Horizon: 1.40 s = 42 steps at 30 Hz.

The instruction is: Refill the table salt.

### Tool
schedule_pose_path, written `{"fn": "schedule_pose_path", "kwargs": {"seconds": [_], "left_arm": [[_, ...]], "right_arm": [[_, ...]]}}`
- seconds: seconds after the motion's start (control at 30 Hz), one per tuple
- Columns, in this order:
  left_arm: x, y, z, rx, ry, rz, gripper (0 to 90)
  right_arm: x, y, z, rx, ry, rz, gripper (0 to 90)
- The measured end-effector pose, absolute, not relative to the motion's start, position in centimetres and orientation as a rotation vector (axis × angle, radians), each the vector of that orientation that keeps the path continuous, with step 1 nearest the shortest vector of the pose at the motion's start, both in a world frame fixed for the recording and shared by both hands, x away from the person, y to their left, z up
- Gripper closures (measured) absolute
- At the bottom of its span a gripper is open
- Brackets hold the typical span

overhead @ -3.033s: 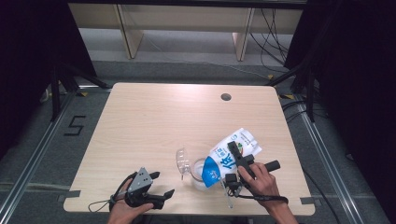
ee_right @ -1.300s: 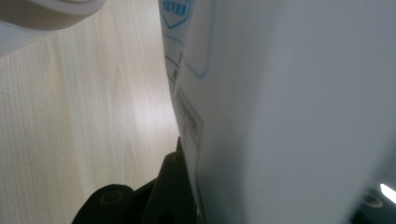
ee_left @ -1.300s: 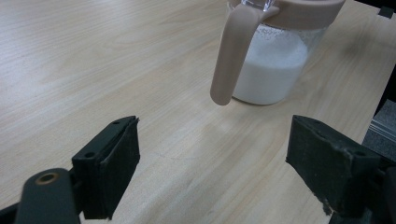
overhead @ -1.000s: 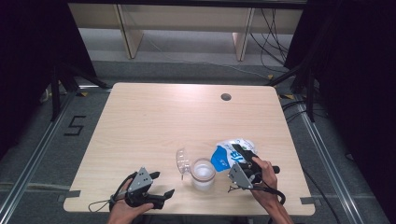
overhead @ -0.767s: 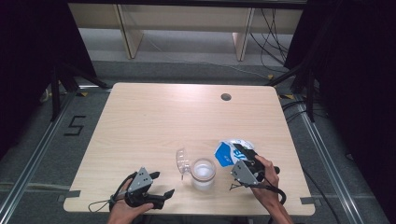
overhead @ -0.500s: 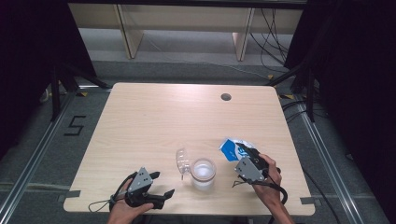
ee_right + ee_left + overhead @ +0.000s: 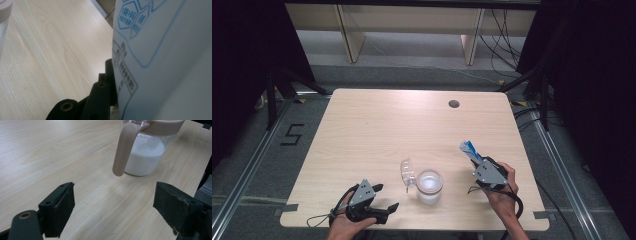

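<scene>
High view showed one wooden counter [image 7: 377,130], one clear jug [image 7: 429,186] of white powder near its front edge, one white-and-blue bag [image 7: 469,149] pinched upright in the right gripper [image 7: 486,172]; left gripper [image 7: 382,200] sat wide open.

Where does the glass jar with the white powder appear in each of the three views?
High view: the jar stands near the front edge of the table, between the two hand-held grippers.
Left gripper view: the jar is at the top, right of centre, its handle hanging in front.
Right gripper view: a pale curved edge at the far left may be the jar; too little to tell.
Shared landmark: the light wooden table.
</scene>
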State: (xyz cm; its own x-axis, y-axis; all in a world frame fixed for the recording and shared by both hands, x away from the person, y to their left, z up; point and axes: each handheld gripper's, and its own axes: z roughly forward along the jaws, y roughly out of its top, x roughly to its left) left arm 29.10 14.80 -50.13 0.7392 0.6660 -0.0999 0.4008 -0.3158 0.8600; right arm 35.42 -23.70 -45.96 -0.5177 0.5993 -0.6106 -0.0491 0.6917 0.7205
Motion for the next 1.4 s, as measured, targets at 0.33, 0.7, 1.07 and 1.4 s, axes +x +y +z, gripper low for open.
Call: {"fn": "schedule_pose_path", "kwargs": {"seconds": [0.33, 0.7, 1.07, 1.4], "left_arm": [[29.1, 14.7, -50.2, 1.938, 0.820, 0.333, 16.6], [29.2, 14.8, -50.2, 1.948, 0.807, 0.331, 16.6], [29.2, 14.8, -50.2, 1.947, 0.810, 0.329, 16.6], [29.1, 14.7, -50.3, 1.925, 0.837, 0.318, 16.6]], "right_arm": [[36.5, -25.5, -46.6, 0.591, 1.945, 0.983, 87.8], [37.7, -27.4, -47.4, 0.714, 1.921, 1.060, 88.2], [38.2, -28.5, -48.1, 0.821, 1.891, 1.167, 88.5], [38.4, -28.9, -48.4, 0.851, 1.903, 1.186, 88.7]]}}
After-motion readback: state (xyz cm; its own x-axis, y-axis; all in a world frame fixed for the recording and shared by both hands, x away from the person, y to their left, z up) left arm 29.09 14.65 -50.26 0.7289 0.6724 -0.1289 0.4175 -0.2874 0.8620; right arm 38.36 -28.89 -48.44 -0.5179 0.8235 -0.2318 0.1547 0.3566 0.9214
